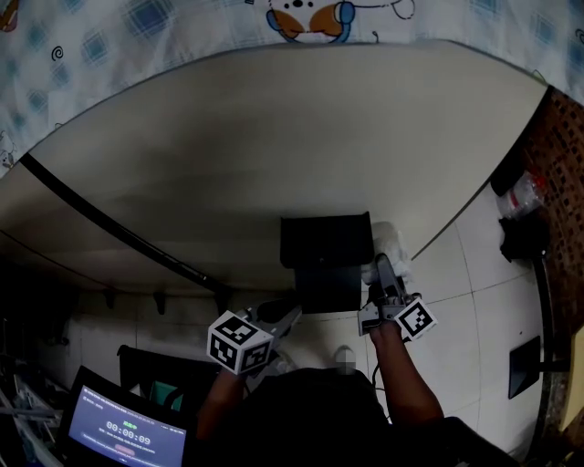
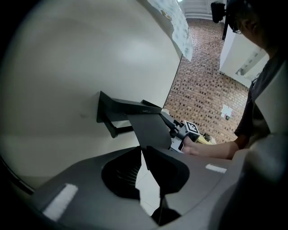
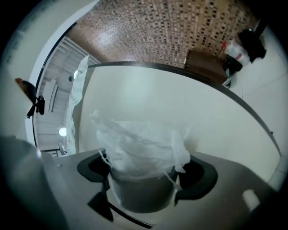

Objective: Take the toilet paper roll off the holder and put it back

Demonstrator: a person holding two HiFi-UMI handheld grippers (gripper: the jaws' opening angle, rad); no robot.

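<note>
A black wall-mounted holder point(image 1: 326, 239) sits on the cream wall, and its cover flap point(image 1: 328, 287) hangs down in front. The white toilet paper roll point(image 1: 391, 243), loose and crumpled at its end, is just right of the holder. My right gripper point(image 1: 381, 274) is shut on it. In the right gripper view the roll point(image 3: 141, 148) fills the space between the jaws of that gripper point(image 3: 141, 179). My left gripper point(image 1: 290, 317) is at the flap's lower left corner. In the left gripper view its tips point(image 2: 144, 150) close on the lower edge of the flap point(image 2: 150, 128). The roll is hidden there.
A screen showing a timer point(image 1: 128, 433) stands at the lower left. A black pipe point(image 1: 109, 228) runs slantwise along the wall. White floor tiles point(image 1: 474, 274) lie to the right, with a brick-patterned surface point(image 1: 561, 155) and a clear plastic bottle point(image 1: 522, 193) beyond. A patterned curtain point(image 1: 137, 23) hangs above.
</note>
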